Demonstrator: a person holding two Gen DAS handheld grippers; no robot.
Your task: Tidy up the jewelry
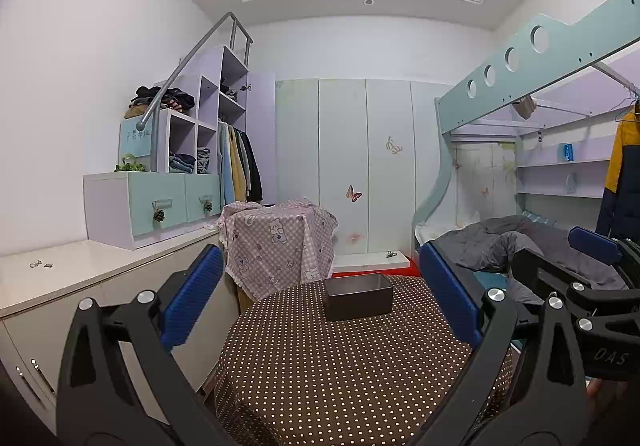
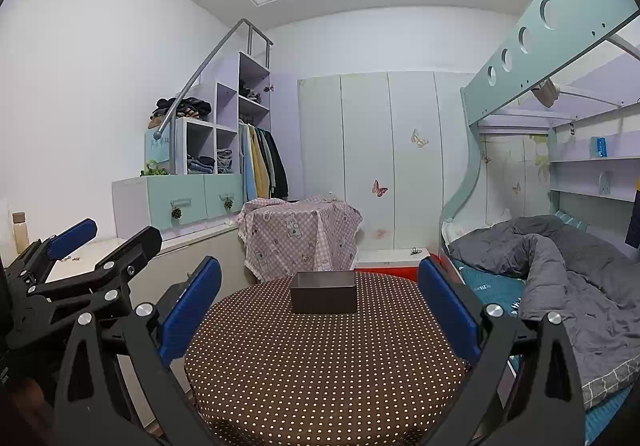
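A dark rectangular box (image 1: 358,296) (image 2: 323,292), open on top, stands at the far side of a round table with a brown polka-dot cloth (image 1: 340,366) (image 2: 320,358). Small silvery jewelry pieces (image 1: 41,265) (image 2: 74,258) lie on the white counter at the left. My left gripper (image 1: 320,296) is open above the near part of the table, with nothing between its blue pads. My right gripper (image 2: 320,296) is likewise open and empty, beside the left one. Each gripper shows at the edge of the other's view.
A white counter (image 1: 100,266) runs along the left wall, with a teal drawer unit (image 1: 160,202) on it. A stand draped in pink checked cloth (image 1: 276,242) sits behind the table. A bunk bed with a grey quilt (image 2: 560,270) fills the right side. A bottle (image 2: 20,232) stands at far left.
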